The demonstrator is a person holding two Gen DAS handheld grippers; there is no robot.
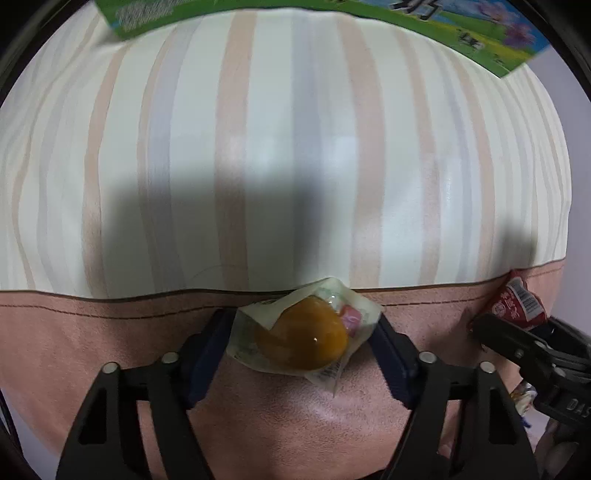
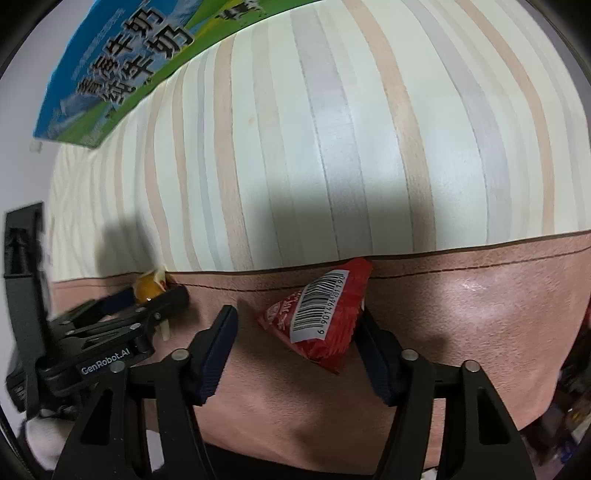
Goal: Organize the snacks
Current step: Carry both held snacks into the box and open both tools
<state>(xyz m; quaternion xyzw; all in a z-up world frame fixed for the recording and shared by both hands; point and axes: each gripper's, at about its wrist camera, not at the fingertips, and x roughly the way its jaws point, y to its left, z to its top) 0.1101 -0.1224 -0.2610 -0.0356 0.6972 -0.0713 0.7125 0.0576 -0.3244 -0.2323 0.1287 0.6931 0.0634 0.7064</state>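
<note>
My left gripper (image 1: 303, 332) is shut on a clear packet with an orange jelly (image 1: 303, 339), held over the pink border of the striped tablecloth. My right gripper (image 2: 299, 328) has wide jaws around a red snack packet with a barcode (image 2: 321, 317); the packet touches the right finger only, with a gap to the left finger. The red packet also shows at the right of the left wrist view (image 1: 517, 299), by the right gripper's fingers (image 1: 509, 339). The jelly (image 2: 147, 288) and left gripper (image 2: 162, 299) show at the left of the right wrist view.
A blue and green milk carton box (image 2: 122, 66) lies at the far side of the striped tablecloth (image 2: 332, 147); it also shows along the top of the left wrist view (image 1: 480, 33). The pink cloth border (image 1: 74, 332) runs along the near edge.
</note>
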